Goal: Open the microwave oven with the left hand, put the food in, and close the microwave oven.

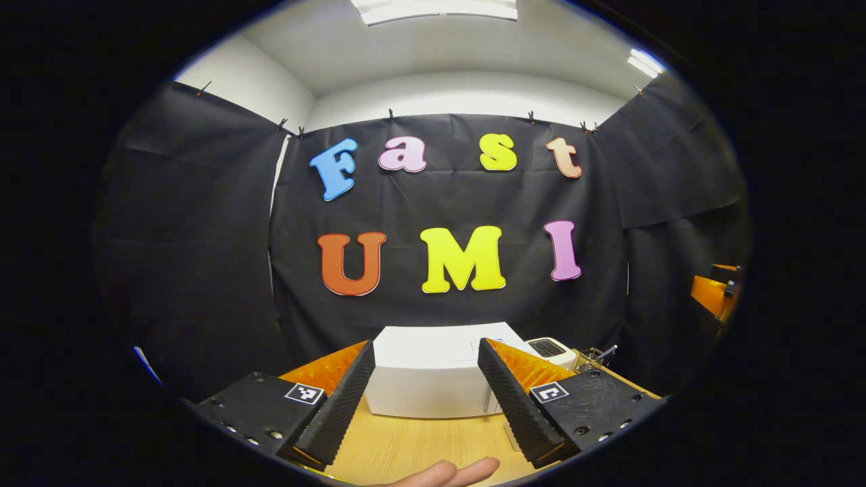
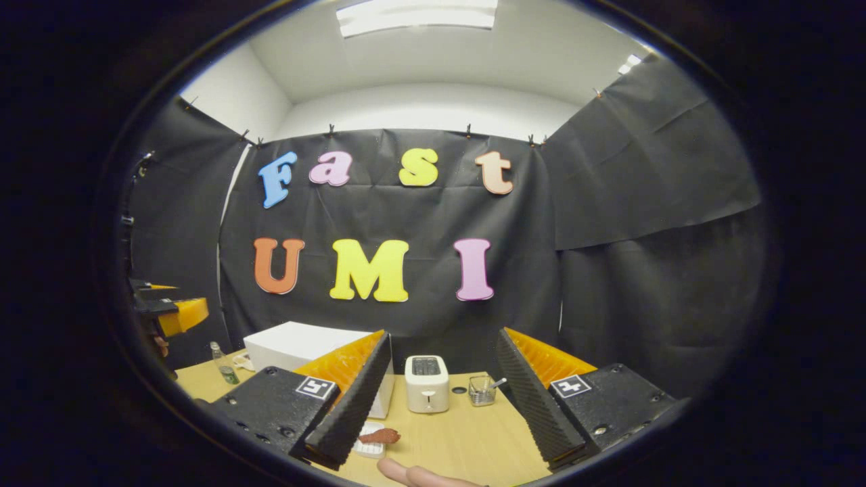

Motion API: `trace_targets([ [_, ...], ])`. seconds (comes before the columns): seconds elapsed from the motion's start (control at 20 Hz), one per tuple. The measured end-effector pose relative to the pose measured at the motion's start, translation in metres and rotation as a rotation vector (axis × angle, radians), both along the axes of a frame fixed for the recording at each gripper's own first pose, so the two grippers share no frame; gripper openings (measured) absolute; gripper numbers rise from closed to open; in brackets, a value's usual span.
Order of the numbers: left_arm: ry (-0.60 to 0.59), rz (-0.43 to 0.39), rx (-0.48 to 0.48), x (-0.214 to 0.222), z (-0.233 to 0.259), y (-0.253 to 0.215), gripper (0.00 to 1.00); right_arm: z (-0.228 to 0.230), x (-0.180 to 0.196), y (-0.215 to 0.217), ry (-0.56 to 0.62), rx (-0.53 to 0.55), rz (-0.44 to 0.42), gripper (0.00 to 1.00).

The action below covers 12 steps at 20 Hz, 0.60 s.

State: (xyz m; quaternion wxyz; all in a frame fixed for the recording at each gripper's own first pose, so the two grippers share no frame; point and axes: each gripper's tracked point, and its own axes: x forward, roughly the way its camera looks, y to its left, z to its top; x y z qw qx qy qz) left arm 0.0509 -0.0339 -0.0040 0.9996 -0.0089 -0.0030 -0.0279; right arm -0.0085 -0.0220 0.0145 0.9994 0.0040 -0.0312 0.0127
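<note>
Jaws on both grippers are spread wide with nothing between them. The left gripper (image 1: pixel 425 406) hangs right in front of the white microwave (image 1: pixel 433 372), which sits closed on the wooden counter (image 1: pixel 419 446). From the right gripper (image 2: pixel 440 412) you can see the food (image 2: pixel 380 436), a reddish-brown piece on a small white plate (image 2: pixel 369 446), lying in front of the microwave's right corner. A white toaster (image 2: pixel 426 383) stands just right of the microwave, with a little wire basket (image 2: pixel 482 390) beyond it. A small bottle (image 2: pixel 223 365) stands left of the microwave.
</note>
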Motion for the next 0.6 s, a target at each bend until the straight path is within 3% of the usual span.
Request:
trace_targets([
  [0.05,0.014,-0.011,-0.014,0.009,-0.007,-0.007,0.94,-0.002,0.0,-0.001,-0.002,0.004,-0.001,1.0],
  [0.1,0.019,-0.019,-0.031,0.017,-0.013,-0.012,0.95,-0.005,0.0,-0.002,0.001,0.007,0.004,0.9],
  [0.15,0.019,-0.025,-0.043,0.028,-0.018,-0.017,0.95,-0.011,-0.001,-0.003,0.008,0.011,0.01,0.9],
  [0.2,0.026,-0.038,-0.047,0.038,-0.029,-0.023,0.95,-0.015,-0.001,-0.006,0.014,0.021,0.015,1.0],
  [0.25,0.037,-0.045,-0.046,0.047,-0.04,-0.028,0.95,-0.017,0.0,-0.009,0.017,0.033,0.018,0.9],
  [0.35,0.067,-0.046,-0.046,0.068,-0.067,-0.034,0.95,-0.021,0.002,-0.018,0.021,0.038,0.012,0.89],
  [0.4,0.082,-0.044,-0.048,0.079,-0.081,-0.037,0.95,-0.022,0.003,-0.023,0.021,0.032,0.008,1.0],
  [0.6,0.128,-0.057,-0.039,0.117,-0.136,-0.057,0.94,-0.028,0.01,-0.038,0.023,0.004,-0.015,1.0],
])
